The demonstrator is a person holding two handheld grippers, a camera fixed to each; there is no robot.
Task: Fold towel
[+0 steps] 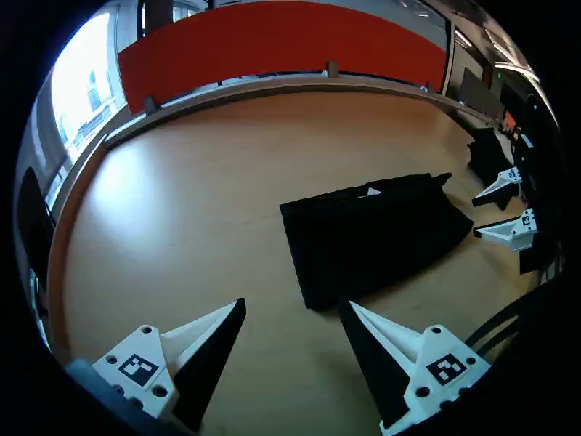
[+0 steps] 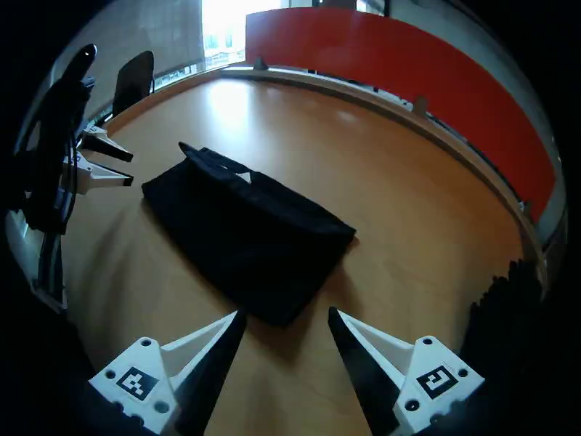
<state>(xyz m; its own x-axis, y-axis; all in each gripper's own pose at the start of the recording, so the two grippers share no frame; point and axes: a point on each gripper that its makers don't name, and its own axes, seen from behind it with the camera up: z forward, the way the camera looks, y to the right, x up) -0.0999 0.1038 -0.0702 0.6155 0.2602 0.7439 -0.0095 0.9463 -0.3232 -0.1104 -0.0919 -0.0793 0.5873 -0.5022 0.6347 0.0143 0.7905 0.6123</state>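
A broad wooden table (image 1: pixel 189 218) is seen in both views, bordered at its far edge by a long red partition (image 1: pixel 276 43). A black towel (image 1: pixel 370 232) is laid flat on the table in a folded, roughly rectangular bundle, out in the open wood between the two tongs. The left tongs (image 1: pixel 290 301) are spread wide apart and nothing is gripped; in the left gripper view the towel's near corner is found just ahead of the right-hand fingertip, with bare wood beneath the gap. The right tongs (image 2: pixel 285 312) are likewise held wide open and empty; in the right gripper view the near corner of the towel is seen just ahead of the gap between the fingertips, though whether it is touched cannot be told. Each of the tongs is also seen from the other's view, beside the towel's far end and parted. A small white tag (image 1: pixel 372 192) is visible on the towel's upper edge.
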